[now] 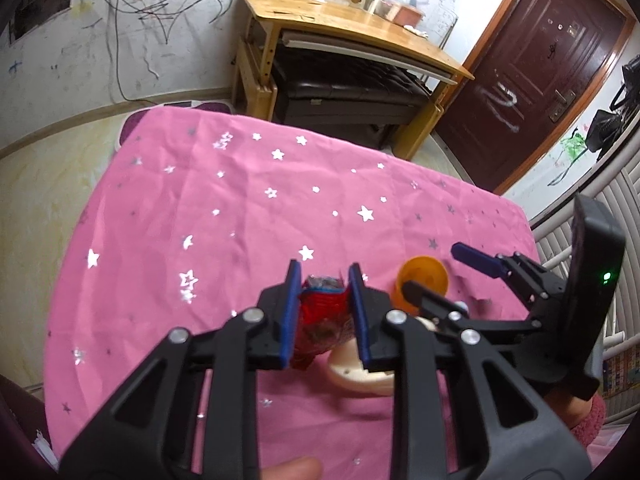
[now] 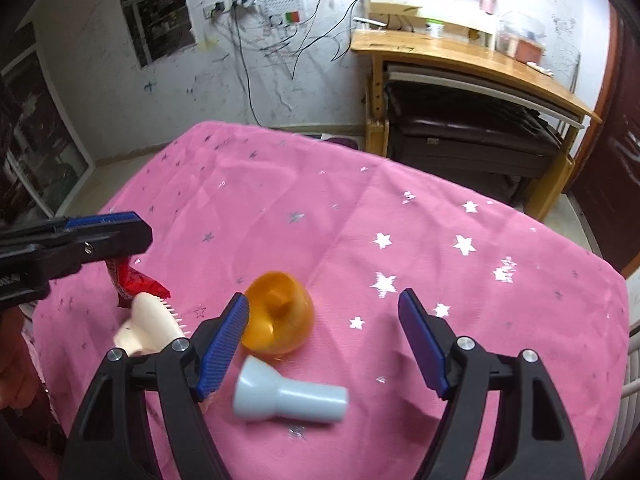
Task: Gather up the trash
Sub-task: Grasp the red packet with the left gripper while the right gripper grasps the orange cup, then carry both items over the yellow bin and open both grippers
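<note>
The left tool (image 1: 325, 280) is clenched on a red wrapper (image 1: 322, 308): both blue pads press its sides, and the wrapper sits between them, its crumpled top showing at the fingertips. In the right wrist view the wrapper (image 2: 134, 280) hangs below the left tool (image 2: 120, 232) at the left of the scene, its lower end just above a cream comb (image 2: 150, 324) lying on the tabletop (image 2: 360, 220), which is covered in pink cloth with silver stars.

The right tool (image 2: 324, 312) stands released, jaws wide, nothing between the pads. An orange cup (image 2: 280, 316) lies on its side just beyond its left finger; a pale blue funnel-shaped piece (image 2: 288, 394) lies nearer, between the fingers.

The left wrist view shows the orange cup (image 1: 422, 280) to the right of the wrapper, with the right tool (image 1: 440, 276) around it. Only the right wrist view shows the blue piece and the comb's teeth.
</note>
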`<state>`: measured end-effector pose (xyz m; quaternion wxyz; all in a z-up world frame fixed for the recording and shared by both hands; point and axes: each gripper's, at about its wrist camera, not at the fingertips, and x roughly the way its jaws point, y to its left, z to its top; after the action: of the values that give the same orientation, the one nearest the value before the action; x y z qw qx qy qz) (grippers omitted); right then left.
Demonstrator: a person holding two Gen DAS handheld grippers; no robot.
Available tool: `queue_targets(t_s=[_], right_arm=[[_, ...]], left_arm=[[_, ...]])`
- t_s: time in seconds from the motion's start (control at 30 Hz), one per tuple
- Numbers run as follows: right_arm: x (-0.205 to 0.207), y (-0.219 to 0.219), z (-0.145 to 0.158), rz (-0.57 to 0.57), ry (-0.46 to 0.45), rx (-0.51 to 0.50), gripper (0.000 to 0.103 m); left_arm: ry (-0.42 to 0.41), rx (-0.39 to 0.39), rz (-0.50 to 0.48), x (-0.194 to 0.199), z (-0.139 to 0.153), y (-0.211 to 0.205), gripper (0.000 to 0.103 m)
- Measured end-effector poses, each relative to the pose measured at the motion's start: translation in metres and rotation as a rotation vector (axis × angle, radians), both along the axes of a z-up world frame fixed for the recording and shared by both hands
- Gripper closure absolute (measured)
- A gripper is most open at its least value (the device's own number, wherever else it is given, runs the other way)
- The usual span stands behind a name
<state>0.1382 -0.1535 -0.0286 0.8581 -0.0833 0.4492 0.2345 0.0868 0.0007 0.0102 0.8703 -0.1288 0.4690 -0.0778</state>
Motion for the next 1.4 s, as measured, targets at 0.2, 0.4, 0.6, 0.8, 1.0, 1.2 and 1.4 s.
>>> queue_targets(t_s=[0.2,0.4,0.6,0.8,1.0,1.2,1.4], right_arm=[[-0.002,0.02,-0.008,0.014,-0.025,-0.057,0.032],[-0.007,0.038,-0.005,0.041,-0.069,-0.092,0.055],[-0.014,0.056,-0.002,0.079,-0.115,-0.123,0.097],[-0.013,0.05,0.001,0.053,-0.109,-0.083,0.098],[-0.022,0.035,0.015,0.019,-0.132,-0.037,0.098],[-0.034,0.004,0.028,-0.034,-0.161,-0.002,0.098],[-0.052,-0.045,0.044,-0.117,-0.2,0.055,0.098]], left_arm=[[0.016,-0.021,0.015,-0.002,-0.006,0.011,0.081],[0.03,-0.044,0.031,-0.003,-0.011,0.021,0.081],[0.029,-0.049,0.041,-0.007,-0.011,0.026,0.081],[0.021,-0.044,0.049,-0.011,-0.008,0.03,0.081],[0.001,-0.033,0.046,-0.016,0.003,0.023,0.081],[-0.02,-0.011,0.009,-0.02,0.014,-0.002,0.081],[-0.039,0.01,-0.052,-0.023,0.026,-0.043,0.081]])
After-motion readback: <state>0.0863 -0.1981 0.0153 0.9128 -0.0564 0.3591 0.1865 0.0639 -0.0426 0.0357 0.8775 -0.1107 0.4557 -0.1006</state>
